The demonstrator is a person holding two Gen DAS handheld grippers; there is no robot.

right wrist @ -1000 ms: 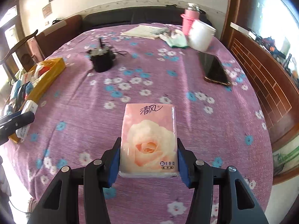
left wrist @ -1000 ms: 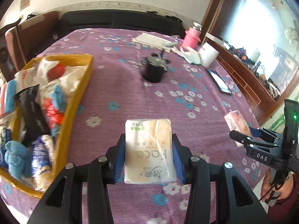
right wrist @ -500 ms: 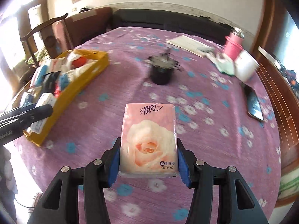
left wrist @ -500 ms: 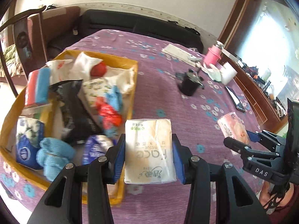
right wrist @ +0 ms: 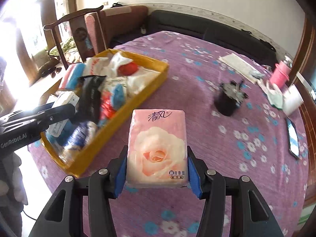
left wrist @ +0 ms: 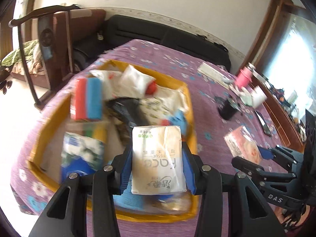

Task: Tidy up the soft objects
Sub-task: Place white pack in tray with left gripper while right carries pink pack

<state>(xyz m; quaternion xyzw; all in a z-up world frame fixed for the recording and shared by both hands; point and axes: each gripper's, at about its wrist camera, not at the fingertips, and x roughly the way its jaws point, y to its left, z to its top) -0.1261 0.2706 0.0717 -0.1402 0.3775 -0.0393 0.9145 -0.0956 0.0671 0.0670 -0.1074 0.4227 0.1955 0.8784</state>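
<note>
The left gripper (left wrist: 157,159) has carried its beige tissue pack (left wrist: 158,159) from above the bare purple tablecloth (left wrist: 213,90) leftward; it now hangs over the near right part of the yellow tray (left wrist: 192,116). The right gripper (right wrist: 157,158) with the pink rose tissue pack (right wrist: 157,148) has followed leftward, from the table's right half to just beside the tray's right rim, above the cloth
</note>
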